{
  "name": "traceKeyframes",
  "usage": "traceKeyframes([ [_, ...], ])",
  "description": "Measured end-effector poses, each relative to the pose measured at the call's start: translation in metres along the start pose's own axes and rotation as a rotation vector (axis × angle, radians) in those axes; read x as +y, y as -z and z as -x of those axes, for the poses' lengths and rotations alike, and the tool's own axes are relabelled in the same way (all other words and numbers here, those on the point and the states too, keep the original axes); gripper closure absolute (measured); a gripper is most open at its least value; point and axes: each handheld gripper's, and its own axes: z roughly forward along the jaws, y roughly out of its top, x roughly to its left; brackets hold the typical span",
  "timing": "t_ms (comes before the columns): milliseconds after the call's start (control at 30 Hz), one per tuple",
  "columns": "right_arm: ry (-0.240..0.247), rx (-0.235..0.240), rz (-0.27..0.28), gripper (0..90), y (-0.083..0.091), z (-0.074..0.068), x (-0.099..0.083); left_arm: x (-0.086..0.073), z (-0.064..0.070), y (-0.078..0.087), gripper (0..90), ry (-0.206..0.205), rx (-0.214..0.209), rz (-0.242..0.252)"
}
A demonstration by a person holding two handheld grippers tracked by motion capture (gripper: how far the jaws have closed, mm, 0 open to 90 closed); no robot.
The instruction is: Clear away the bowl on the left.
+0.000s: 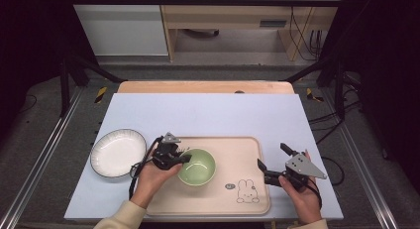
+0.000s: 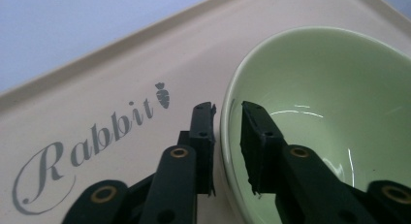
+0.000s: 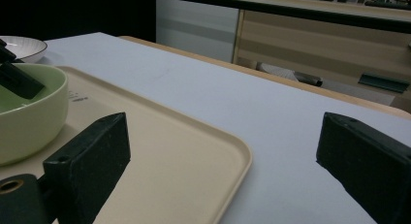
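A pale green bowl sits flat on the left half of a beige tray. My left gripper is at the bowl's left rim, one jaw outside it and one inside. The jaws stand slightly apart, with a thin gap showing on each side of the rim. My right gripper hovers over the tray's right edge, wide open with nothing between its jaws.
A white ridged plate lies on the light blue mat left of the tray. The tray carries a rabbit drawing and the word "Rabbit". A wooden cabinet stands beyond the table's far edge.
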Motion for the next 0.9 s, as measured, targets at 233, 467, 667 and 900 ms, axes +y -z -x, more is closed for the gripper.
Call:
traceKeyframes([
  [233, 0.009, -0.004, -0.008, 5.2, 0.001, -0.001, -0.001, 0.002, 0.001, 0.005, 67.6, -0.019, 0.006, 0.017],
  [467, 0.006, -0.002, -0.005, 5.2, 0.0, 0.0, -0.001, 0.002, 0.006, 0.002, 57.5, -0.071, 0.043, -0.004],
  [667, 0.015, -0.001, -0.004, 5.2, 0.001, -0.001, 0.0, 0.006, 0.014, 0.004, 41.1, -0.101, 0.066, -0.013],
  [900, 0.015, -0.002, -0.01, 5.1, 0.0, -0.002, 0.0, 0.01, 0.018, 0.008, 23.4, -0.12, 0.063, -0.008],
])
